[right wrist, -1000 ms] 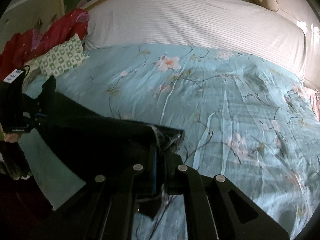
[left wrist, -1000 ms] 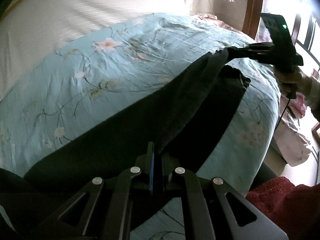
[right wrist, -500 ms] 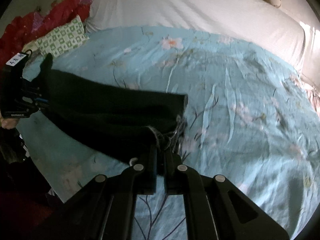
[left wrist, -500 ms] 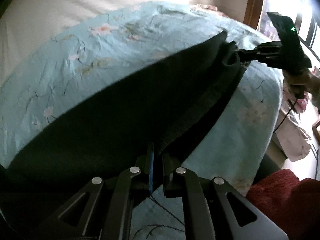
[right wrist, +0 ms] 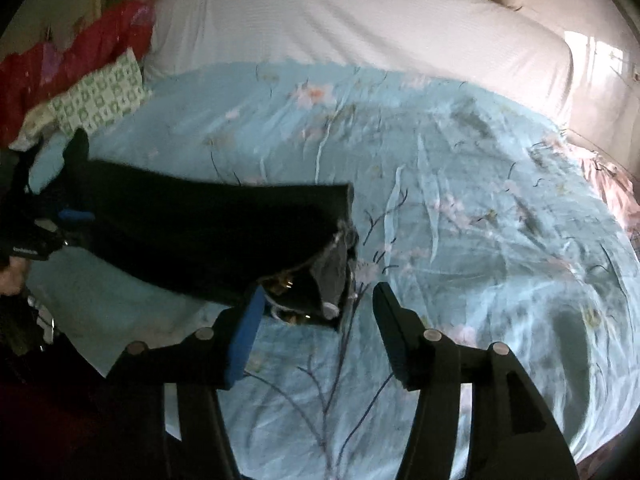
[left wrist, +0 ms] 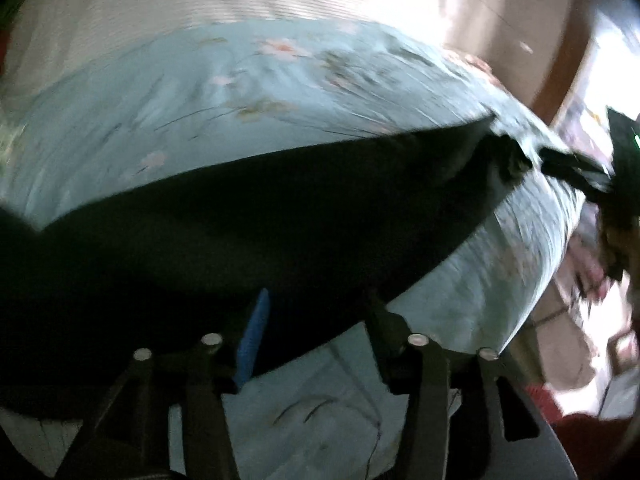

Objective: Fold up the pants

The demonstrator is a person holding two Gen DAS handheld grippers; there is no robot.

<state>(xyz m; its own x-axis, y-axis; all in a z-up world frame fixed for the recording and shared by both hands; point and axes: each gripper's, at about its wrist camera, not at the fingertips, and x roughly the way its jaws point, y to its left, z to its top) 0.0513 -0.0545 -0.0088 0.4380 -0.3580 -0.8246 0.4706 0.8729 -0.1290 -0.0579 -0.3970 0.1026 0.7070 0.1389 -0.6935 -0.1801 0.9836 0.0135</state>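
The black pants lie stretched across the blue floral bedspread, one long dark band. In the right wrist view the pants end at the waist with a pale inner lining just beyond my fingertips. My left gripper is open over the pants' near end, nothing between its fingers. My right gripper is open, the waist edge lying loose by its blue-padded left finger. Each gripper shows in the other's view, the right one and the left one.
White striped bedding covers the head of the bed. A green patterned pillow and red cloth lie at the far left. A red rug and floor clutter lie past the bed's right edge.
Both grippers have opened and let go of the pants. The pants have dropped from being held taut above the bed onto the bedspread.
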